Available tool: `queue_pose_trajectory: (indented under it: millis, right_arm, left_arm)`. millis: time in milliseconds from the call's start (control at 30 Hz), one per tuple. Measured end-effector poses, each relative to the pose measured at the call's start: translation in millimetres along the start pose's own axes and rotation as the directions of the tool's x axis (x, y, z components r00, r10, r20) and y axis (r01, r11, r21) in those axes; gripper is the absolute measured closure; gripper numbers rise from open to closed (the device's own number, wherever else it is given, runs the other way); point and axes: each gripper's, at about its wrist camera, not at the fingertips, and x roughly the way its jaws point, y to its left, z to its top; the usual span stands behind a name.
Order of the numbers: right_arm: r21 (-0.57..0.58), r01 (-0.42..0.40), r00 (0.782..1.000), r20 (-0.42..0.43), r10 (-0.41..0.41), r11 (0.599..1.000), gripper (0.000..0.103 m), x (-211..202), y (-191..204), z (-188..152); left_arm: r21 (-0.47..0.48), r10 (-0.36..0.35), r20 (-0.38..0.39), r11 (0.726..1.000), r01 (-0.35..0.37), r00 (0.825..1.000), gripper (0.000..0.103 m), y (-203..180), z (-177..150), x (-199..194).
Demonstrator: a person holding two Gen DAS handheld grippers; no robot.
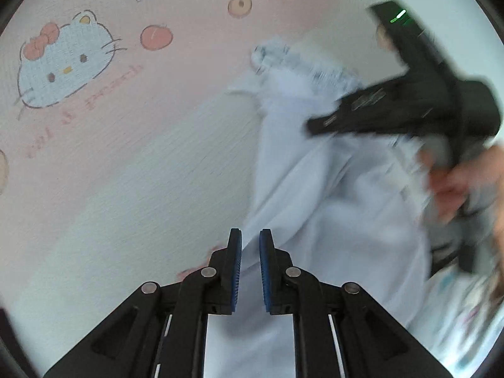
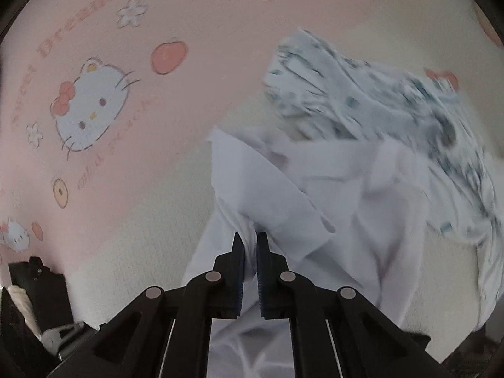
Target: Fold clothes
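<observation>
Fold not yet formed: white garment (image 2: 330,195) lifted, both grippers clamped on it.

Left gripper (image 1: 250,239) and right gripper (image 2: 249,242) each pinch a fabric edge between nearly closed jaws. The garment hangs crumpled to the right of the cartoon-cat print on the pink bedsheet (image 1: 141,145), a patterned garment (image 2: 378,94) behind it. Spreading and folding remain.

A bed sheet (image 2: 195,9) in pink and cream, printed with cartoon cats, flowers and apples, is seen below. On it, ahead and right of the right hand-held gripper (image 2: 250,245), a white garment (image 2: 346,195) and a patterned cloth (image 2: 362,94) are heaped.
</observation>
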Motion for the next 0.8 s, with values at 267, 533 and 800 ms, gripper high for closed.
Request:
queue_pose_trajectory:
  millis: [267, 533, 800]
  right_arm:
    - [0.026, -0.009, 1.0, -0.02, 0.01, 1.0, 0.098, -2, -11, -10]
    - [0.025, -0.006, 1.0, -0.029, 0.006, 1.0, 0.098, 5, -4, -7]
    - [0.0, 0.01, 0.999, -0.045, -0.01, 1.0, 0.098, 6, 1, -9]
  left_arm:
    - [-0.116, -0.201, -0.034, 0.974, 0.196, 0.979, 0.093, 55, -18, -15]
    - [-0.151, -0.254, -0.072, 0.959, 0.242, 0.964, 0.076, 68, -6, 4]
    - [-0.129, -0.326, -0.07, 0.94, 0.316, 0.943, 0.014, 53, -2, 17]
